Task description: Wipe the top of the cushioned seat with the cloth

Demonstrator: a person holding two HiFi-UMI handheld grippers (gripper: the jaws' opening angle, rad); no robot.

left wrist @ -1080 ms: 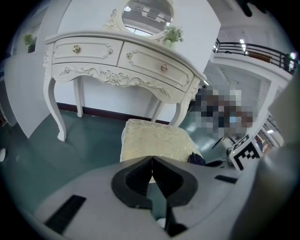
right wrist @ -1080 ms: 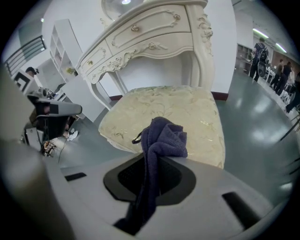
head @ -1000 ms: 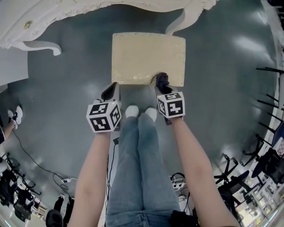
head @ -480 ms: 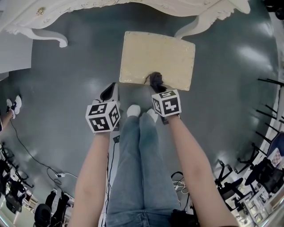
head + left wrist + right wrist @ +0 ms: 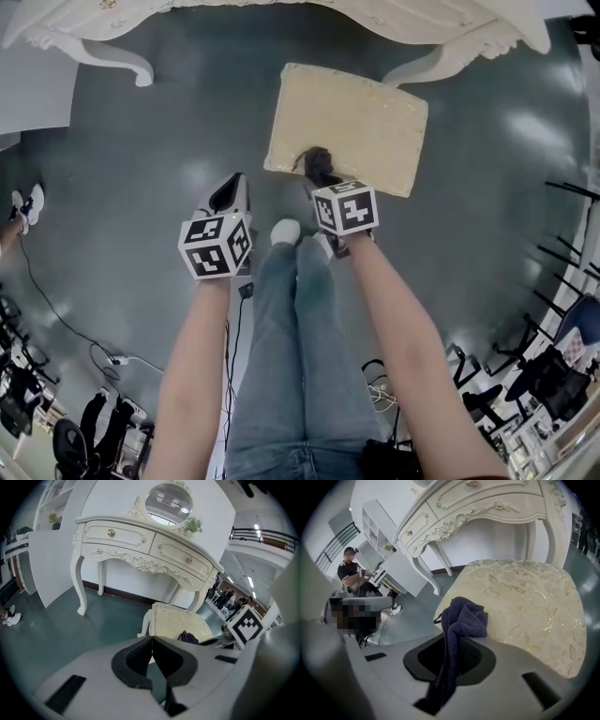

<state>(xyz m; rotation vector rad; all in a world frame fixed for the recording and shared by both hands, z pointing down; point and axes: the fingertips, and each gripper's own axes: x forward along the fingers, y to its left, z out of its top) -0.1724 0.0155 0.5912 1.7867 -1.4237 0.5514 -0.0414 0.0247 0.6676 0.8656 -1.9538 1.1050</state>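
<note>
The cushioned seat (image 5: 361, 127) is a cream, gold-patterned stool top on the floor before me, also seen in the right gripper view (image 5: 525, 602) and the left gripper view (image 5: 180, 623). My right gripper (image 5: 322, 176) is shut on a dark purple cloth (image 5: 461, 618), whose bunched end (image 5: 317, 161) rests at the seat's near edge. My left gripper (image 5: 231, 195) hangs over bare floor to the left of the seat, shut and holding nothing; its jaws meet tip to tip (image 5: 152, 639).
A white ornate dressing table (image 5: 309, 14) stands just beyond the seat, its legs (image 5: 127, 58) at either side. My legs and white shoes (image 5: 286, 232) are below the seat's near edge. Cables (image 5: 56, 323) and equipment lie at the lower left; a person (image 5: 351, 569) sits far left.
The right gripper with the cloth has edged forward onto the seat's near edge. The head view has swung, so the seat sits further right and turned. The left gripper has barely moved.
</note>
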